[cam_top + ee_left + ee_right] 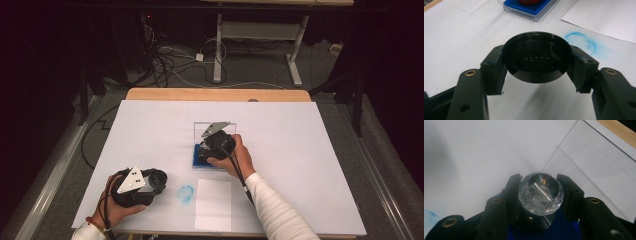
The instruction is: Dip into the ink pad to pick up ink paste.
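Left hand-held gripper (pixel 159 180) is sitting at the near left of the desk (pixel 300 150), its jaws clamped across the rim of a round black cap (pixel 537 57); the left hand (pixel 112 207) is holding it low, jaws pointing roughly level toward the middle. Cap is looking like stiff, light moulded plastic with a smooth glossy wall, so it is probably slippery edge-on; gripping across the full diameter, as here, is the sensible hold. Just beyond it a smudged blue ring mark (pixel 185 193) is showing on the desk cover, with a white sheet of paper (pixel 213 204) beside it. Farther in, the right hand-held gripper (pixel 204 150) is pointing steeply down over a blue-lined tray (pixel 196 161) with a clear lid (pixel 200 129) standing open behind it; the right hand (pixel 235 157) is wrapping the body from above, forearm in a white sleeve coming in from the near right. Its jaws are closing on a faceted clear knob (pixel 540 196) atop a dark round body (pixel 534 221), pads looking pressed on both sides, though contact on the far pad is hard to confirm. Whether the piece is resting on the blue pad or slightly above it, I cannot tell. Knob is looking like hard glass or acrylic: rigid, slick, chip-prone, likely modest weight. I'd be holding it by opposite facets or the dark collar, with light squeeze only. Red item (pixel 527 1) is also lying in the tray.
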Demonstrator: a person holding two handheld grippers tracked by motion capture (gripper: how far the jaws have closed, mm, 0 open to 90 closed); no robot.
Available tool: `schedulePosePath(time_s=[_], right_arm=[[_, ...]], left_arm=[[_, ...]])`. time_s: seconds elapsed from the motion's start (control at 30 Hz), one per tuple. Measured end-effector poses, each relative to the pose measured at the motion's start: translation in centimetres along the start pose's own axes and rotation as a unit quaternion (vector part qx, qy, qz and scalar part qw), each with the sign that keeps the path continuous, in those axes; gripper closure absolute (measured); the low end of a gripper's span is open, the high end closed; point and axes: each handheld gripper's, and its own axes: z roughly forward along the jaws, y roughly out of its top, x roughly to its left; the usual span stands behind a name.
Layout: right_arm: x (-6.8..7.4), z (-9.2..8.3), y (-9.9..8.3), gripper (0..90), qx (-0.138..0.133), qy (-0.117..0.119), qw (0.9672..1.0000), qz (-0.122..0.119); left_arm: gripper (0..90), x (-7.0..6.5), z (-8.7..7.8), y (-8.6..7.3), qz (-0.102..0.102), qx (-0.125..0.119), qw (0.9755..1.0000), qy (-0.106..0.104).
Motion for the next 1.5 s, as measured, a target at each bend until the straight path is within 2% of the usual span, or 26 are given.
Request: schedulePosePath(time_s=[0.1, 0.17, 0.23, 0.4, 0.67, 0.83, 1.1, 1.27, 1.47, 1.5], right_arm=[[-0.06, -0.10, 0.01, 57.1, -0.003, 0.007, 0.9999, 0.007], [0.22, -0.20, 0.14, 57.1, 0.000, -0.004, 1.0000, -0.005], [0.35, 0.01, 0.11, 57.0, 0.004, -0.004, 0.9999, -0.009], [-0.12, 0.09, -0.22, 56.9, -0.001, 0.012, 0.9999, 0.012], [-0.02, 0.11, -0.22, 57.0, 0.004, 0.007, 0.9999, 0.010], [0.38, 0.11, -0.15, 57.0, 0.006, -0.002, 1.0000, 0.000], [0.17, 0.12, -0.22, 57.0, 0.005, 0.002, 1.0000, 0.006], [0.69, 0.06, -0.13, 57.0, 0.009, -0.010, 0.9999, -0.006], [0.27, 0.08, -0.21, 57.0, 0.007, -0.001, 1.0000, 0.003], [0.19, 0.08, -0.21, 57.0, 0.006, 0.001, 1.0000, 0.003]], left_arm=[[36.3, 0.05, 0.01, 0.01, 0.001, 0.001, 1.0000, 0.000], [36.2, 0.00, 0.06, -0.01, -0.002, 0.000, 1.0000, -0.001], [36.3, -0.02, 0.09, 0.00, -0.003, 0.000, 1.0000, -0.001], [36.2, 0.00, 0.02, 0.01, 0.002, 0.004, 1.0000, -0.002], [36.3, -0.15, -0.01, 0.08, 0.005, 0.003, 1.0000, 0.000], [36.3, -0.19, 0.03, 0.13, 0.007, 0.003, 1.0000, 0.000], [36.3, -0.21, 0.06, 0.14, 0.008, 0.004, 1.0000, 0.000], [36.3, -0.24, 0.16, 0.13, 0.001, 0.001, 1.0000, -0.002], [36.3, -0.28, 0.16, 0.16, 0.002, 0.001, 1.0000, -0.003], [36.3, -0.21, 0.12, 0.15, 0.008, 0.006, 0.9999, -0.002]])
